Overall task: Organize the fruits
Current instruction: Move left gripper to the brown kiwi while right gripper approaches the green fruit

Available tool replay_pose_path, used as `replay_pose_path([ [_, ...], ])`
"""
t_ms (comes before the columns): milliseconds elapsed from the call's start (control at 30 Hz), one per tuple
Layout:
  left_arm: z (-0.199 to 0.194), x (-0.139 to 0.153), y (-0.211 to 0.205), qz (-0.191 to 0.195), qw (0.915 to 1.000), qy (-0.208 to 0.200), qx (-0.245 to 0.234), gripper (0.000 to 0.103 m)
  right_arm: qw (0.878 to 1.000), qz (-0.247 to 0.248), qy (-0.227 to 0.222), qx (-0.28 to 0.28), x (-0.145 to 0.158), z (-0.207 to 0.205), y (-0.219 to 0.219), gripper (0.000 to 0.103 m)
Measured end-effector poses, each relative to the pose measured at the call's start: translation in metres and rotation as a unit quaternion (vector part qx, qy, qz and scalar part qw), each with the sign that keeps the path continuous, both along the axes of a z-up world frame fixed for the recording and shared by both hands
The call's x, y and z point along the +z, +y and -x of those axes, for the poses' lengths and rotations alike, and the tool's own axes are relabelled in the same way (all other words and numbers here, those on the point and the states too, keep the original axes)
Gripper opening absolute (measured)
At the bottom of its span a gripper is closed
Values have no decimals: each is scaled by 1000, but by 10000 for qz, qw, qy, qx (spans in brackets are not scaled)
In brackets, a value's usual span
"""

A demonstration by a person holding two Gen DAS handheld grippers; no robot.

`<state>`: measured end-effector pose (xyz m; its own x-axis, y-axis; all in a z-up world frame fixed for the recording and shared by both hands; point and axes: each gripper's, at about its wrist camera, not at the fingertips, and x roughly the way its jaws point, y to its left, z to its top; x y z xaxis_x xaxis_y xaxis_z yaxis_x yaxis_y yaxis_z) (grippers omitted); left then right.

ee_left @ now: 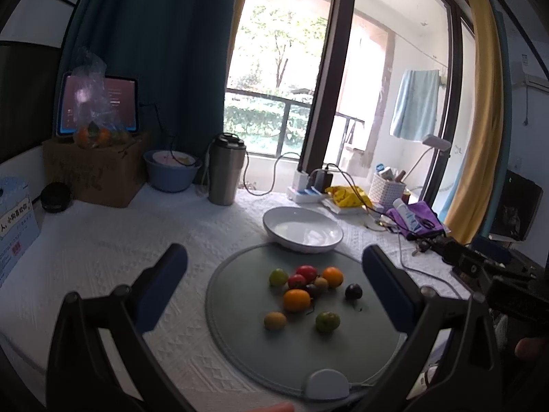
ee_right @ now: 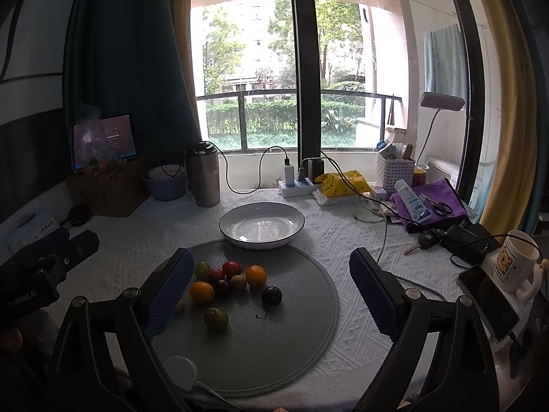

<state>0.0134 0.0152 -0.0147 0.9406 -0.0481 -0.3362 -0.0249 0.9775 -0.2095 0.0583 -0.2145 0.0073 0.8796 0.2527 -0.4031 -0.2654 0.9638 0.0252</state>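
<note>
Several small fruits lie on a round grey mat [ee_left: 240,336] [ee_right: 295,326]: two oranges [ee_left: 296,299] [ee_right: 201,292], red tomatoes [ee_left: 306,273] [ee_right: 232,268], green fruits [ee_left: 327,321] [ee_right: 216,318], a dark plum [ee_left: 353,291] [ee_right: 271,295] and a yellow fruit [ee_left: 275,320]. An empty white bowl [ee_left: 302,228] [ee_right: 261,225] sits just beyond the mat. My left gripper [ee_left: 274,267] hovers open above the mat, with the fruits showing between its fingers. My right gripper [ee_right: 271,267] is also open over the fruits, holding nothing.
At the back stand a steel tumbler [ee_left: 226,168] [ee_right: 203,176], a blue basin [ee_left: 171,171], a cardboard box [ee_left: 92,171] with a bag of fruit and a tablet. A power strip [ee_right: 296,185], cables, a purple cloth [ee_right: 432,206], keys, a mug [ee_right: 514,261] and a phone [ee_right: 489,302] crowd the right.
</note>
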Motion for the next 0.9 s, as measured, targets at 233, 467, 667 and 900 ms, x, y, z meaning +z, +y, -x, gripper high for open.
replay_pose_path([
  [233,1,-1,0,-2,10000,0,-11,103,10000,3,11,5,-1,0,0,94],
  [467,-3,-8,-1,15,9999,142,-36,103,9999,-2,144,15,-8,-7,3,94],
  [667,-15,-23,-4,-22,9991,429,-70,103,9992,47,384,22,-22,-19,7,94],
  [900,-33,-47,-6,-56,9957,913,-138,102,9967,161,776,185,-46,-37,18,94],
])
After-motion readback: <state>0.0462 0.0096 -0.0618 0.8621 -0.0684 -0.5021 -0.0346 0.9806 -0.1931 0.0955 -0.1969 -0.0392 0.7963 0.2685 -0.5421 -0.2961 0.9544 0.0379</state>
